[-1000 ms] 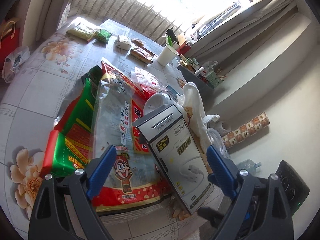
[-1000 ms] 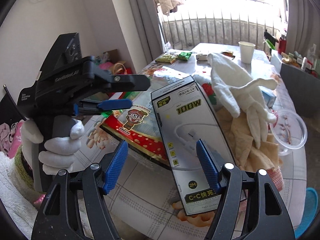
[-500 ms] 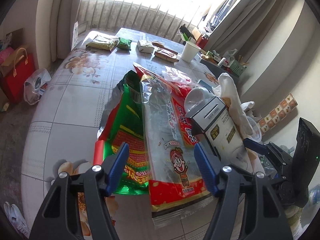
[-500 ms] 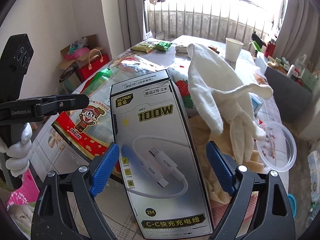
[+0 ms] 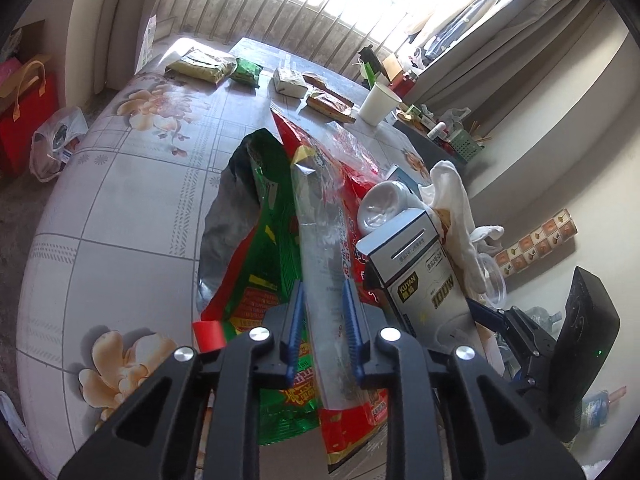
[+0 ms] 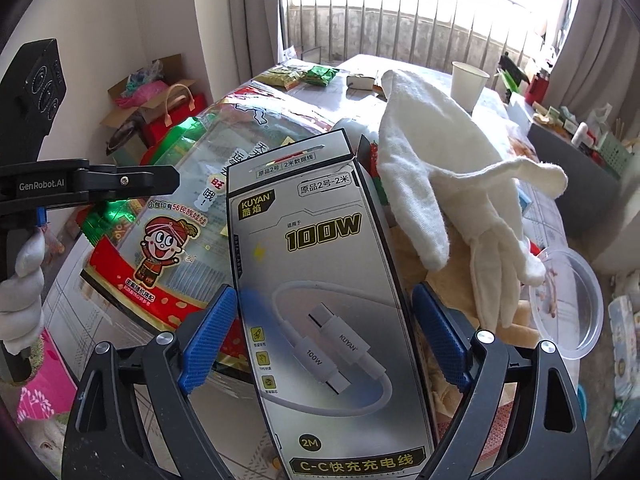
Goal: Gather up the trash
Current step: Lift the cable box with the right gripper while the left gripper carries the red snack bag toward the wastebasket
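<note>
Two grabs set up at the table's near edge: my left gripper is closing on the snack bag's folded end, its length running away from me, while my right gripper straddles the cable box, spread, not touching.

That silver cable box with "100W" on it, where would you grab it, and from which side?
Probably across its two long edges near the lower end, coming from the near end, as the right gripper does now. The cable box is long, flat and narrow, lying tilted on the pile, so the open pads straddle its width with a small gap on each side.
</note>
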